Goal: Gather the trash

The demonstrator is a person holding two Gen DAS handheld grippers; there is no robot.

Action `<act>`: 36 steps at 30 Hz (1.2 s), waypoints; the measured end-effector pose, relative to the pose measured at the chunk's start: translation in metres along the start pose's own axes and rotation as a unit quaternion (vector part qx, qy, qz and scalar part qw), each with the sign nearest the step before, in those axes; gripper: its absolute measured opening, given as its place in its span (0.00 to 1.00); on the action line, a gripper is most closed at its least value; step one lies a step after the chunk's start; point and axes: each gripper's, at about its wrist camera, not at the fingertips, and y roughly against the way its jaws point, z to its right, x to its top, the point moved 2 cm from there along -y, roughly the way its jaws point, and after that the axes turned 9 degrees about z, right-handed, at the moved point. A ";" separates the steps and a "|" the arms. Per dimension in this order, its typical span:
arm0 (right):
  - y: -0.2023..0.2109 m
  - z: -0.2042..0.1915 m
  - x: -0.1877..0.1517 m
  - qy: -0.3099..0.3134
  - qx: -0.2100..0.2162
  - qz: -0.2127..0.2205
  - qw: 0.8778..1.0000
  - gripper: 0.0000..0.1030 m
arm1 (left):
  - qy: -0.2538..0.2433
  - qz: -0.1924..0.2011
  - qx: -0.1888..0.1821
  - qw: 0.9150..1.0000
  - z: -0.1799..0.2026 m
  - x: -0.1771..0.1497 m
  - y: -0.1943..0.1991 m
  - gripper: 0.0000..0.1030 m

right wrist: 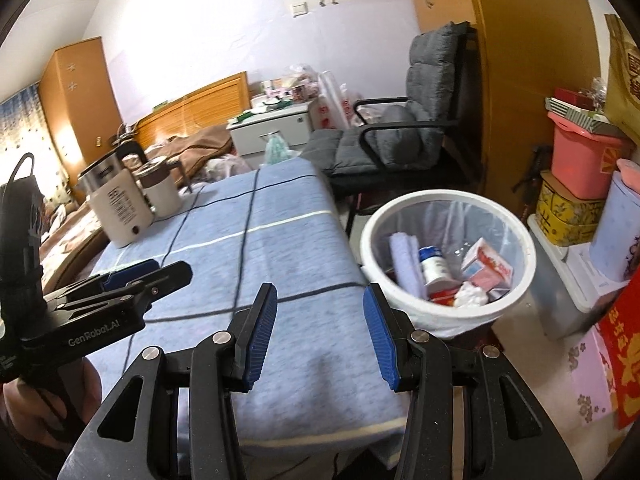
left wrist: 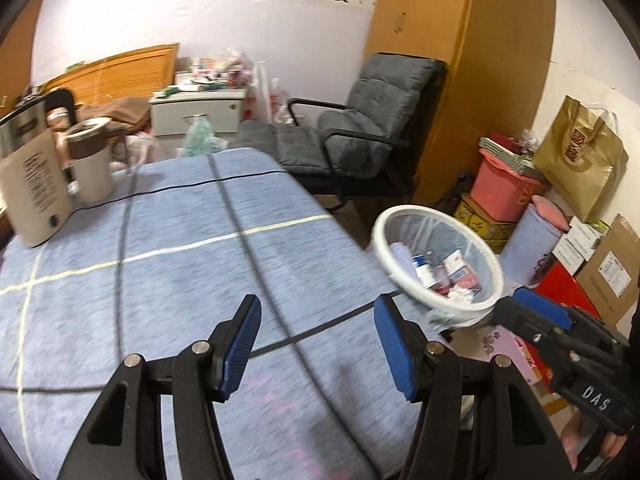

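Observation:
A white trash bin [right wrist: 446,316] lined with a clear bag stands on the floor at the table's right end. Inside it lie a white bottle [right wrist: 434,266], a pink-and-white carton [right wrist: 486,266], a rolled pale cloth and crumpled tissue. In the left wrist view the same bin [left wrist: 438,300] shows beyond the table corner. My left gripper [left wrist: 318,342] hangs open over the blue checked tablecloth [left wrist: 160,280], nothing between its blue pads. My right gripper [right wrist: 320,330] is open and empty above the table's near edge, left of the bin. Each gripper appears in the other's view.
A cream box [right wrist: 120,216], a steel kettle and a brown-lidded jug [right wrist: 160,190] stand at the table's far left. A grey cushioned chair [right wrist: 400,140] sits behind the bin. Pink bucket [right wrist: 584,160], boxes and bags crowd the floor at right.

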 end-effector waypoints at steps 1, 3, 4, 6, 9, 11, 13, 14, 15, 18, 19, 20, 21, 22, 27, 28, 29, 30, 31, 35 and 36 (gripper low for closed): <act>0.001 -0.002 -0.001 0.001 0.002 -0.001 1.000 0.45 | 0.001 0.001 0.006 1.000 -0.005 -0.003 0.005 0.59; 0.005 -0.008 -0.005 0.003 0.008 -0.002 1.000 0.45 | 0.006 0.006 0.017 1.000 -0.014 -0.008 0.017 0.59; 0.008 -0.012 -0.007 0.005 0.009 -0.002 1.000 0.45 | 0.009 0.007 0.023 1.000 -0.018 -0.010 0.021 0.59; 0.013 -0.018 -0.010 0.011 0.011 -0.001 1.000 0.45 | 0.012 0.013 0.033 0.999 -0.024 -0.013 0.031 0.59; 0.020 -0.028 -0.016 0.021 0.016 0.000 1.000 0.45 | 0.020 0.020 0.041 0.999 -0.030 -0.017 0.045 0.59; 0.024 -0.033 -0.020 0.028 0.018 0.000 0.999 0.45 | 0.019 0.025 0.047 0.998 -0.032 -0.020 0.053 0.59; 0.026 -0.036 -0.023 0.032 0.020 -0.002 0.999 0.45 | 0.021 0.027 0.052 0.998 -0.033 -0.024 0.059 0.59; 0.028 -0.037 -0.025 0.033 0.022 -0.002 0.999 0.45 | 0.022 0.027 0.052 0.998 -0.034 -0.026 0.062 0.59; 0.029 -0.039 -0.026 0.036 0.023 -0.003 0.999 0.45 | 0.023 0.027 0.053 0.998 -0.035 -0.028 0.064 0.59; 0.032 -0.043 -0.028 0.042 0.024 -0.002 0.999 0.45 | 0.024 0.026 0.059 0.998 -0.036 -0.033 0.070 0.59; 0.032 -0.044 -0.028 0.043 0.025 -0.002 0.999 0.45 | 0.025 0.026 0.060 0.998 -0.037 -0.035 0.072 0.59; 0.033 -0.045 -0.028 0.045 0.025 -0.002 0.999 0.45 | 0.026 0.027 0.061 0.997 -0.038 -0.036 0.074 0.59; 0.034 -0.046 -0.029 0.047 0.025 -0.001 0.999 0.45 | 0.026 0.028 0.063 0.997 -0.040 -0.037 0.076 0.59; 0.034 -0.047 -0.030 0.048 0.027 -0.001 0.999 0.45 | 0.027 0.029 0.065 0.997 -0.040 -0.038 0.078 0.59; 0.036 -0.053 -0.033 0.053 0.033 -0.003 0.998 0.45 | 0.030 0.030 0.070 0.997 -0.044 -0.043 0.085 0.59; 0.035 -0.053 -0.033 0.053 0.034 -0.003 0.998 0.45 | 0.030 0.030 0.072 0.996 -0.044 -0.044 0.086 0.59; 0.035 -0.055 -0.033 0.055 0.034 -0.003 0.998 0.45 | 0.029 0.030 0.074 0.996 -0.044 -0.044 0.086 0.59; 0.035 -0.055 -0.034 0.056 0.034 -0.003 0.998 0.45 | 0.029 0.030 0.075 0.996 -0.045 -0.045 0.087 0.59; 0.034 -0.056 -0.034 0.057 0.035 -0.004 0.998 0.45 | 0.030 0.029 0.075 0.996 -0.046 -0.046 0.086 0.59; 0.032 -0.057 -0.034 0.057 0.037 -0.006 0.998 0.45 | 0.029 0.028 0.080 0.996 -0.048 -0.048 0.087 0.59; 0.031 -0.057 -0.034 0.057 0.037 -0.007 0.998 0.45 | 0.030 0.027 0.079 0.996 -0.048 -0.048 0.087 0.59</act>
